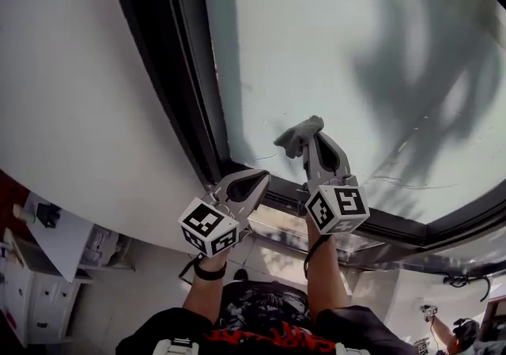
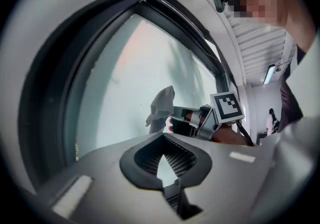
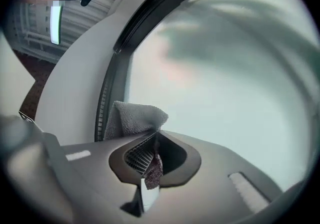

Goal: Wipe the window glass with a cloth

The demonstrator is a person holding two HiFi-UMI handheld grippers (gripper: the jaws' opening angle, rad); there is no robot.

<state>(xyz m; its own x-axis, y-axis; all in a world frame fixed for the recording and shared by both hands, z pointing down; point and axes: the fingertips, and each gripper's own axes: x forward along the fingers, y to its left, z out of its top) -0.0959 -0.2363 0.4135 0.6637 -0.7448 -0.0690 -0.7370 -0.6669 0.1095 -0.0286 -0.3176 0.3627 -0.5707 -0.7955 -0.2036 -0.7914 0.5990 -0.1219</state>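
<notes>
Cloth [image 1: 299, 136]: clenched in right gripper [image 1: 310, 146], against window glass [image 1: 356, 45], at its lower corner.
Left gripper [image 1: 259, 179]: closed, empty (idle).
Progress: most glass seemingly unwiped.

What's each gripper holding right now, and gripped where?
Right gripper pinches the grey cloth by one bunched edge; the rest of it sticks out ahead, toward the window glass. Left gripper is shut and holds nothing.

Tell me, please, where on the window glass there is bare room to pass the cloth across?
The glass is bare above and right of the cloth, out to the dark frame. The lower left corner is crowded: the right gripper, holding the cloth, and the left gripper sit by the frame.
</notes>
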